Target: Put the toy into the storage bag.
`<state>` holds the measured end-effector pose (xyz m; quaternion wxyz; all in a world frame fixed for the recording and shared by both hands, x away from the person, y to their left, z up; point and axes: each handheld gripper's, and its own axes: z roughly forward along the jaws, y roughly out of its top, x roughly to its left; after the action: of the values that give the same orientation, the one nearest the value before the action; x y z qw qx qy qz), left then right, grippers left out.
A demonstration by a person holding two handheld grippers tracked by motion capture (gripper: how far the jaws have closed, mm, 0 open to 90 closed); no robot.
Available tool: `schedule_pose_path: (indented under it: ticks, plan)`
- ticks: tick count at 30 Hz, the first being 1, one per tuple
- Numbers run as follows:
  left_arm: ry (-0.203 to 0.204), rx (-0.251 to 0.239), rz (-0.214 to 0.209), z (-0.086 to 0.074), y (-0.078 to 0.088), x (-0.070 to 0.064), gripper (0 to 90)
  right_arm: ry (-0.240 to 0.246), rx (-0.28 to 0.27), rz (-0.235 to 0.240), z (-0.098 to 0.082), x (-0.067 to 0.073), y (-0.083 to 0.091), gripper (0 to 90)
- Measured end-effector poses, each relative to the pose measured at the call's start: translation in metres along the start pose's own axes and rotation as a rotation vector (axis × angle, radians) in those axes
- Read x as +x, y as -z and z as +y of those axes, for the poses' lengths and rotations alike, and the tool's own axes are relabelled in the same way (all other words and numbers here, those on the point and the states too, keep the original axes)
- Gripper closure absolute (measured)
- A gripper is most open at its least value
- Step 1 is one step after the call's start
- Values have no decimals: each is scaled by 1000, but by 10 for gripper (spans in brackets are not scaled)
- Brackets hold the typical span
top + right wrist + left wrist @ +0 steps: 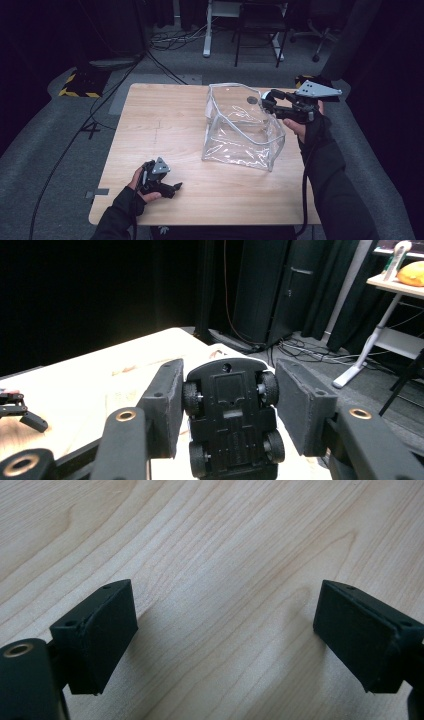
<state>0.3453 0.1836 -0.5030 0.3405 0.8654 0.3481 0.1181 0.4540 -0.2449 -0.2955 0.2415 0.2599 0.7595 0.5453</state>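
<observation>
Pale wood bench [165, 125] under dark studio drapes, my right claw [227, 405] clamped on a black toy car [231, 415], underside and four wheels showing, held above the clear plastic bag [242, 130], my left claw [225, 635] wide open, empty, low over the bench

The toy car [232, 417] shows its underside, its body turned away, its rear cut by the bottom edge. From above, it is too small to tell.
</observation>
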Motion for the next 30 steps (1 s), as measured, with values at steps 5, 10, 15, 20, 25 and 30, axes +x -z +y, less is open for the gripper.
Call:
schedule_pose_path:
  ticks: [5, 10, 15, 20, 25, 30]
  plan:
    - [1, -1, 1, 0, 0, 0, 107, 10, 19, 11, 1, 5, -10, 479]
    - [1, -3, 2, 0, 0, 0, 107, 22, 40, 23, 2, 9, -18, 478]
    - [0, -1, 2, 0, 0, 0, 107, 31, 61, 37, 3, 10, -24, 479]
    - [0, 0, 0, 0, 0, 0, 107, 45, 96, 40, 3, 11, -31, 478]
    - [5, -2, -2, 0, 0, 0, 107, 44, 114, 41, 3, 10, -35, 478]
    - [3, -1, -2, 0, 0, 0, 107, 53, 151, 61, 2, 9, -38, 478]
